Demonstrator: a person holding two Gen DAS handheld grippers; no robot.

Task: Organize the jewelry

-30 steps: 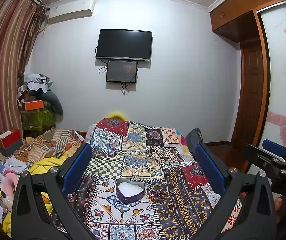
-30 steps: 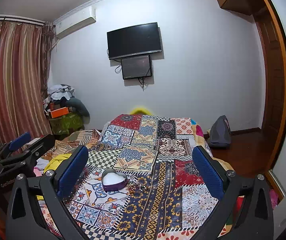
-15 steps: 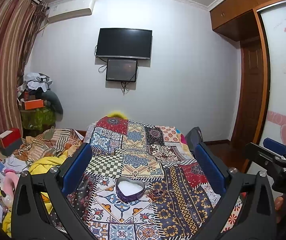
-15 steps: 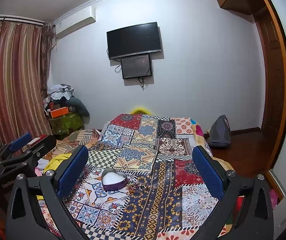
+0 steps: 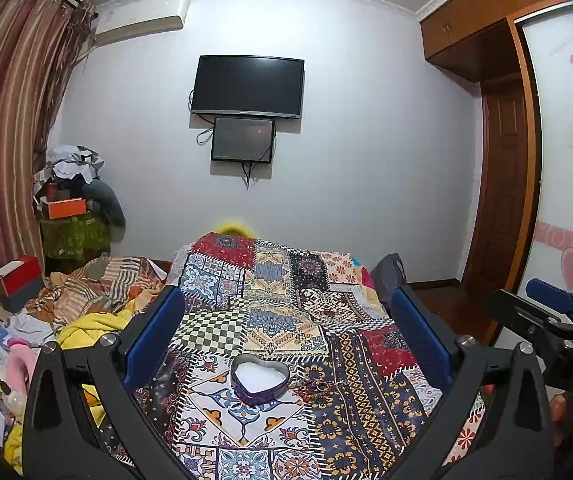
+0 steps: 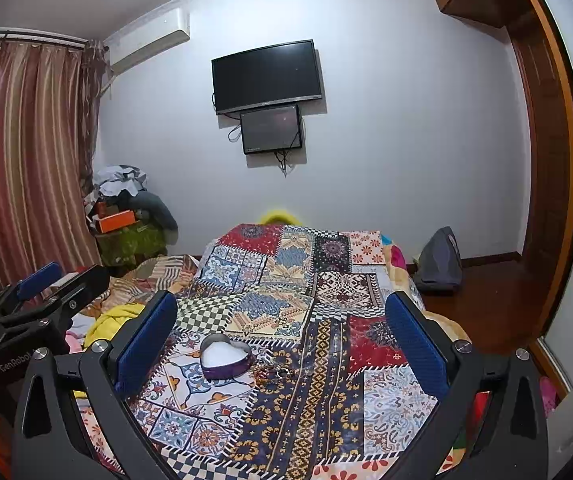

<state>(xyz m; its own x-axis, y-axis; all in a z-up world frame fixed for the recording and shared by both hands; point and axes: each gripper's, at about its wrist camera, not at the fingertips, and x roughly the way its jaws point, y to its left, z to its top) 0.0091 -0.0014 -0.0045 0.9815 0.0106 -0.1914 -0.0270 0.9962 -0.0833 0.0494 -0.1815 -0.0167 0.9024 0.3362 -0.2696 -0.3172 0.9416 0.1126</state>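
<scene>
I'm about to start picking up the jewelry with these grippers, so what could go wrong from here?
The jewelry is small and thin on a busy patterned quilt; open fingers may miss it or pinch fabric. It lies right beside the heart-shaped box, so the right gripper could nudge the box. On soft bedding the box may tip when pressed.

Left wrist view: set above the near end of the bed (image 5: 270, 312), facing along it toward the far wall's television (image 5: 247, 85), centre frame. Right wrist view: same facing, shifted right; both share bed, television (image 6: 267, 76) and heart-shaped box (image 6: 224, 357).
</scene>
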